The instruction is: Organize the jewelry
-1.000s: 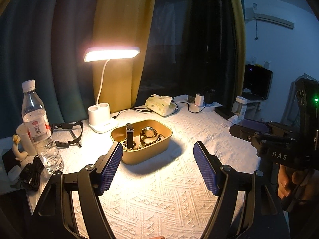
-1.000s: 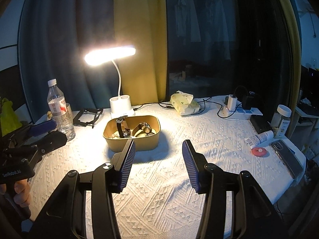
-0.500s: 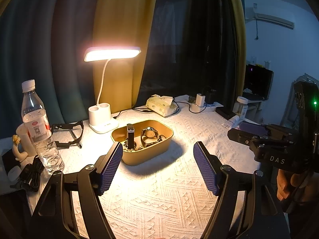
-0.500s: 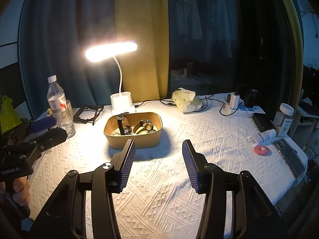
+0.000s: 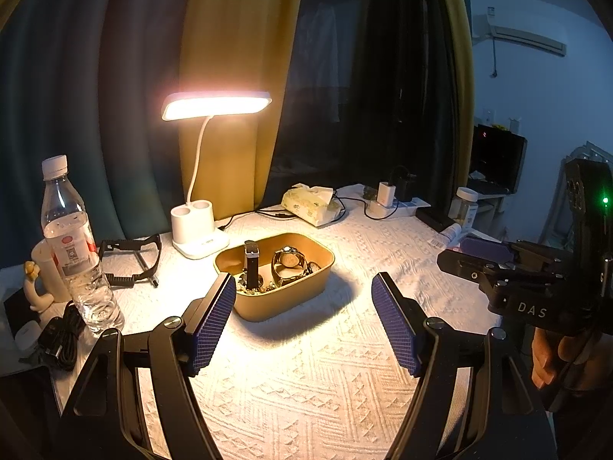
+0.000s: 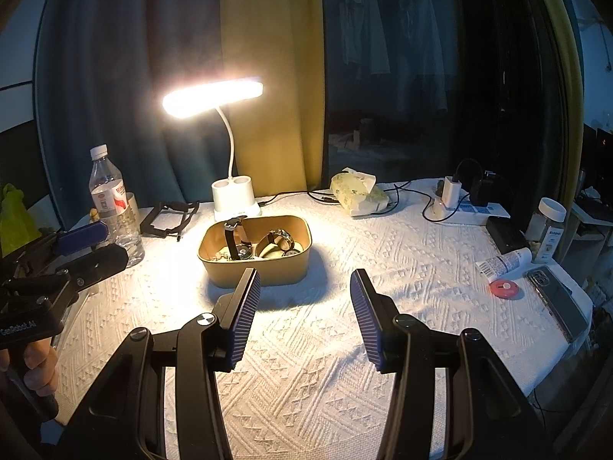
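Left wrist view: right tongs [image 5: 475, 255] marked "DAS"; both tongs released, empty.

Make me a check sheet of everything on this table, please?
Surface: white textured tablecloth, lamp-lit.
Job's things: tan tray holds a black-strap watch, a metal watch and small pieces too small to tell.
Clutter: water bottle, tissue pack, jar, tube, phone, black bracket.
Grippers: left gripper open, empty; right gripper open, empty.
Cables: black cord; power strip.
Surroundings: desk lamp, curtains.
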Demonstrator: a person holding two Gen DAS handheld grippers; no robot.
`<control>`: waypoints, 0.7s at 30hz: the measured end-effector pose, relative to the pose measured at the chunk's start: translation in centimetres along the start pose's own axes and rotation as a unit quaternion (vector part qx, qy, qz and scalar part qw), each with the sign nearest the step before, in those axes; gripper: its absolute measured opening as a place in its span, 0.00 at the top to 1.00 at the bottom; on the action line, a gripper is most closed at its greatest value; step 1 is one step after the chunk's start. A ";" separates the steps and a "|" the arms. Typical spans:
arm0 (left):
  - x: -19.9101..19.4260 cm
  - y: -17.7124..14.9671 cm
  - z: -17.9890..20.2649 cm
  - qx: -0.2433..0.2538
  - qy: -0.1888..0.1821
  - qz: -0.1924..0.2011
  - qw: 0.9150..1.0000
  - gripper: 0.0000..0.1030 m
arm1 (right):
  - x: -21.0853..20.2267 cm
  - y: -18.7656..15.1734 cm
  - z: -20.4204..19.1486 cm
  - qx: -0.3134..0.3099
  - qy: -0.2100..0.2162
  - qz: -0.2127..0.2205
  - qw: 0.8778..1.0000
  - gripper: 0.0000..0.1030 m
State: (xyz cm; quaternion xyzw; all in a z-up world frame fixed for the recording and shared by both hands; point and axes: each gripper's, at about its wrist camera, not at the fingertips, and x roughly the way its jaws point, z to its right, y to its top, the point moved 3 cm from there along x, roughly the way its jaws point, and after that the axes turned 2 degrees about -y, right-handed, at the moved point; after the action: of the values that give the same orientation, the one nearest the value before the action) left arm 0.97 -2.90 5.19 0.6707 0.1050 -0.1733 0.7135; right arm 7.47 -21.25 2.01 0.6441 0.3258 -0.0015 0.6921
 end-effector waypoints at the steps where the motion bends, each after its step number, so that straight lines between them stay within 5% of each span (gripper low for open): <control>1: 0.0 0.0 0.0 0.000 0.001 0.000 1.000 0.26 | 0.0 0.0 0.0 0.000 0.000 0.000 1.000 0.52; 21: 0.3 0.1 -0.1 0.001 0.002 0.000 1.000 0.26 | 0.2 0.0 0.3 0.001 0.000 -0.001 1.000 0.52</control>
State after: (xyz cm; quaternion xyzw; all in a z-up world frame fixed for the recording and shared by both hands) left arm 1.27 -2.85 5.21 0.6717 0.1065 -0.1715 0.7128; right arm 7.82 -21.43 1.92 0.6447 0.3265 -0.0027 0.6912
